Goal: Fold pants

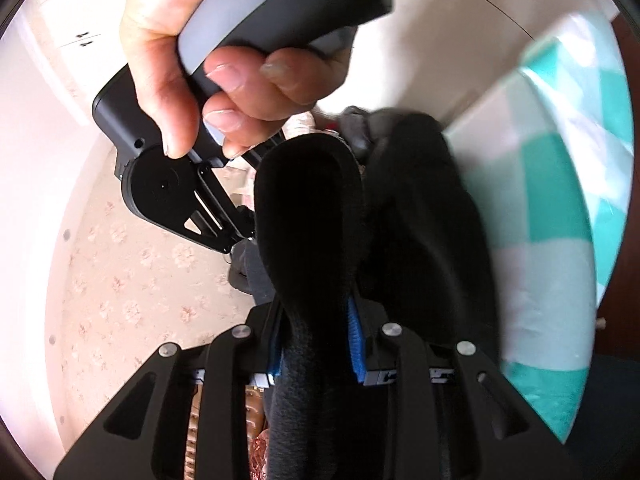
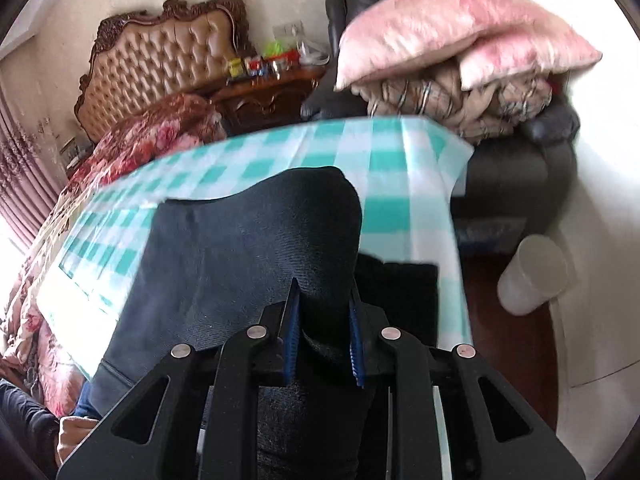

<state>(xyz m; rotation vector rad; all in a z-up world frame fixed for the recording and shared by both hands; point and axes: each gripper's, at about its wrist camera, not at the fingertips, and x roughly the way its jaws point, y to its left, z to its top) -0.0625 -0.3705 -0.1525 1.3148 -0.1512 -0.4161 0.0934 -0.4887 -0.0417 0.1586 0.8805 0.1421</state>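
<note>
The pants (image 2: 224,264) are dark navy, almost black, and hang lifted above the teal-and-white checked tablecloth (image 2: 392,160). My right gripper (image 2: 323,320) is shut on a bunched fold of the pants, with blue pads on both sides of the cloth. In the left wrist view my left gripper (image 1: 316,336) is shut on another thick fold of the pants (image 1: 312,216), which rises in front of the lens. The right-hand gripper body (image 1: 176,188) and the hand holding it (image 1: 200,60) show close ahead at upper left. The fabric hides both sets of fingertips.
A dark armchair (image 2: 516,168) piled with pink pillows (image 2: 448,32) and bedding stands behind the table. A bed with a tufted headboard (image 2: 160,64) and red floral blanket lies at left. A pale plastic bin (image 2: 532,276) sits on the floor at right. Floral wallpaper (image 1: 132,280) fills the left view.
</note>
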